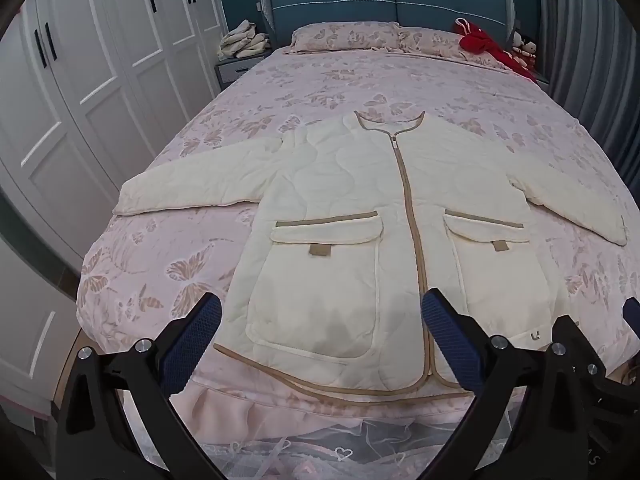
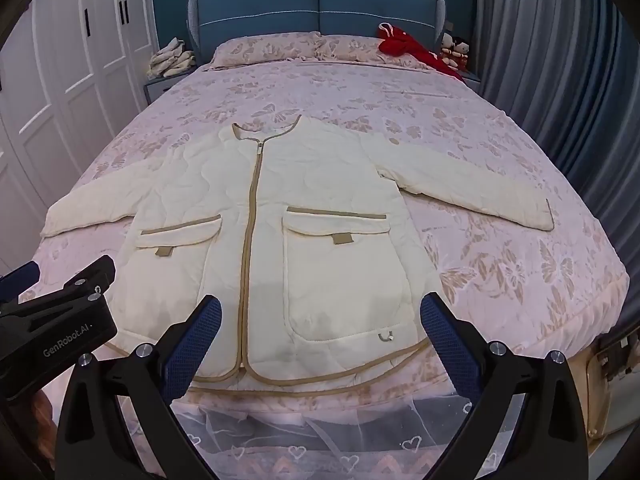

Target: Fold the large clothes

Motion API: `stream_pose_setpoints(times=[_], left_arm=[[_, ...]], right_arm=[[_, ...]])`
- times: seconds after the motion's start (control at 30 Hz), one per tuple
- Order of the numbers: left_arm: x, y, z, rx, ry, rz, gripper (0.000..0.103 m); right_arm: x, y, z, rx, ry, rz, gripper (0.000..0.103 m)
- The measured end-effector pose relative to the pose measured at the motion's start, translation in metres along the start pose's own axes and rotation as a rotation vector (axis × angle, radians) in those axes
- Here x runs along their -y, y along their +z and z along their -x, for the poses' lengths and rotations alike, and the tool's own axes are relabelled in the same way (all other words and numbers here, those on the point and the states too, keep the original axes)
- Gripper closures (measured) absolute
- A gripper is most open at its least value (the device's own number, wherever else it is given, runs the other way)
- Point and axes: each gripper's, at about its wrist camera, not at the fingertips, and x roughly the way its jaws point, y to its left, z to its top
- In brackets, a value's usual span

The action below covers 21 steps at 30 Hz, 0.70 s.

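Observation:
A cream quilted jacket (image 1: 340, 184) (image 2: 320, 184) with tan trim lies flat and face up on the bed, zipped, both sleeves spread out, its hem toward me. My left gripper (image 1: 322, 320) hovers open above the hem, over the left pocket, with nothing between its blue pads. My right gripper (image 2: 320, 320) is open too, above the right pocket near the hem, holding nothing. The left gripper's black body (image 2: 56, 320) shows at the left edge of the right wrist view.
The bed (image 1: 360, 76) has a pink butterfly-print cover and a blue headboard (image 1: 392, 0). Pillows and a red garment (image 1: 488, 46) lie at the far end. White wardrobe doors (image 1: 80, 80) stand on the left, grey curtains (image 2: 560, 80) on the right. A nightstand holds pale folded cloth (image 1: 244, 40).

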Motion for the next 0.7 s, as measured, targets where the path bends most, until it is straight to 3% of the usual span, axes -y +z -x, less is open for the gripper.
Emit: stream_pose_setpoints(times=[0.7], left_arm=[[-0.0026, 0.0022, -0.0081, -0.016, 0.004, 0.012, 0.005]], right_arm=[[-0.0047, 0.0071, -0.0013, -0.004, 0.001, -0.001, 0.005]])
